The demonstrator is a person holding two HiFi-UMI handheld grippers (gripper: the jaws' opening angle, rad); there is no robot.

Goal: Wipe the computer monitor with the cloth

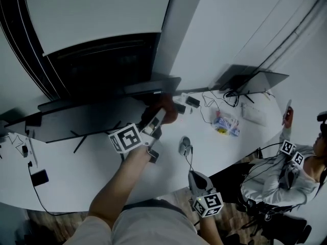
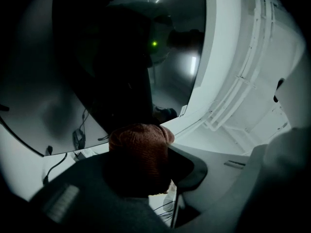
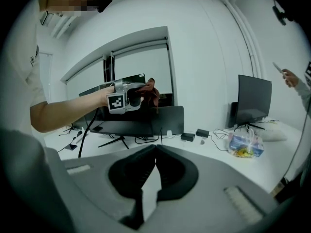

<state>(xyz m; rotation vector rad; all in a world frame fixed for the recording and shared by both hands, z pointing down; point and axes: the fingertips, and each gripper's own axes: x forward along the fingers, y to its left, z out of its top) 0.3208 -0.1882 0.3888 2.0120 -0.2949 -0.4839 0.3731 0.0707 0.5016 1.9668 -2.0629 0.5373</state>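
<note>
A reddish-brown cloth (image 1: pixel 167 109) is pinched in my left gripper (image 1: pixel 159 115), which is shut on it. The gripper holds the cloth against the upper right part of the wide black monitor (image 1: pixel 87 119) on the white desk. In the left gripper view the cloth (image 2: pixel 139 152) bulges out between the jaws, with the dark glossy screen (image 2: pixel 97 57) right behind it. In the right gripper view the left gripper (image 3: pixel 131 98) and the cloth (image 3: pixel 149 89) are at the monitor's (image 3: pixel 141 123) top edge. My right gripper (image 1: pixel 196 180) hangs low by the desk's front edge, shut and empty (image 3: pixel 155 148).
A second monitor (image 1: pixel 253 79) stands at the back right. Near it lie a plastic bag of snacks (image 1: pixel 226 125), cables and adapters (image 1: pixel 192 102). A mouse (image 1: pixel 185 145) sits in front of me. A seated person (image 1: pixel 281 180) with grippers is at the right.
</note>
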